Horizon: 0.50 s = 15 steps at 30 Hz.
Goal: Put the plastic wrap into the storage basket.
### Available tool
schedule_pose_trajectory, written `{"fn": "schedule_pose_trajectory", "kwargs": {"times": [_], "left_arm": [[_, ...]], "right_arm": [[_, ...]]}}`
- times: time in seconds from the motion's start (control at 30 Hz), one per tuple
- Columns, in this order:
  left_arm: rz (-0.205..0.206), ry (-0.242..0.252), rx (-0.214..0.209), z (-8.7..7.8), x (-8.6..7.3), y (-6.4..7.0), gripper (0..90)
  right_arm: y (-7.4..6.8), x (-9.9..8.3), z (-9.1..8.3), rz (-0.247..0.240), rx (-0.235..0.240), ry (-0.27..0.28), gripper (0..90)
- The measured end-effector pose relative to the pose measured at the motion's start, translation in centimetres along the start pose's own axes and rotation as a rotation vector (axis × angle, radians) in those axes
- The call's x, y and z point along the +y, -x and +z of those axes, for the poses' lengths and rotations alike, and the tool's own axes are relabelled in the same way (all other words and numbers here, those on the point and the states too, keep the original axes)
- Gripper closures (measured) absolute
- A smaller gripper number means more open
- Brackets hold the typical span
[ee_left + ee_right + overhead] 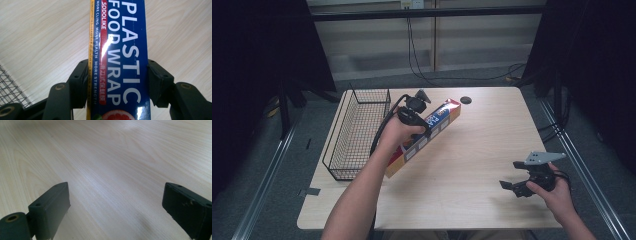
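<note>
High view: the left hand-held gripper (422,111) clamps the plastic food wrap box (438,125) beside the wire basket (343,150) on the desk (472,165); left gripper view: jaws pinch the box's long sides, probably mid-pickup, a lift toward the basket next; right gripper view: the right hand-held gripper (116,205) gapes, idle.

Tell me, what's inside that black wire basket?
Nothing that I can see: through the mesh of the wire basket only the table shows. The person's left forearm covers its near right corner.
</note>
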<state>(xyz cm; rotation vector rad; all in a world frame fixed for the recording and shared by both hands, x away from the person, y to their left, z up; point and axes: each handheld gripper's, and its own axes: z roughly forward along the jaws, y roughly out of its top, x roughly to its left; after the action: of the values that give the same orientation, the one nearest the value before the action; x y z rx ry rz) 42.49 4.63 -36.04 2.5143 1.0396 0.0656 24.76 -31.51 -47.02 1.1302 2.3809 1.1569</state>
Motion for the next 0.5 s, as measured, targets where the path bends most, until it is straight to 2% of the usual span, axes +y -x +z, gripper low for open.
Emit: {"fn": "schedule_pose_trajectory", "kwargs": {"times": [0.03,0.13,0.17,0.3,0.37,0.5], "left_arm": [[-0.012,0.004,-0.002,-0.1,-0.1,0.0,43.1],[-0.004,-0.014,-0.001,-0.5,-0.2,-0.3,43.1],[-0.02,-0.006,0.004,-0.5,-0.2,-0.3,43.1],[-0.018,-0.003,0.013,-0.8,-0.3,-0.5,43.2],[-0.034,-0.007,0.013,-1.2,-0.5,-0.6,43.2],[-0.036,-0.001,0.021,-1.6,-0.6,-0.9,43.2]], "right_arm": [[0.0,0.0,0.0,-0.001,0.0,0.004,7.2],[0.0,0.1,0.0,0.002,0.002,0.004,7.2],[0.0,0.1,0.0,0.0,0.002,0.003,7.2],[0.0,0.1,0.0,0.002,0.005,0.006,7.2],[0.0,0.2,0.0,0.001,0.001,0.006,7.2],[0.0,0.2,0.0,0.001,0.002,0.006,7.2]]}}
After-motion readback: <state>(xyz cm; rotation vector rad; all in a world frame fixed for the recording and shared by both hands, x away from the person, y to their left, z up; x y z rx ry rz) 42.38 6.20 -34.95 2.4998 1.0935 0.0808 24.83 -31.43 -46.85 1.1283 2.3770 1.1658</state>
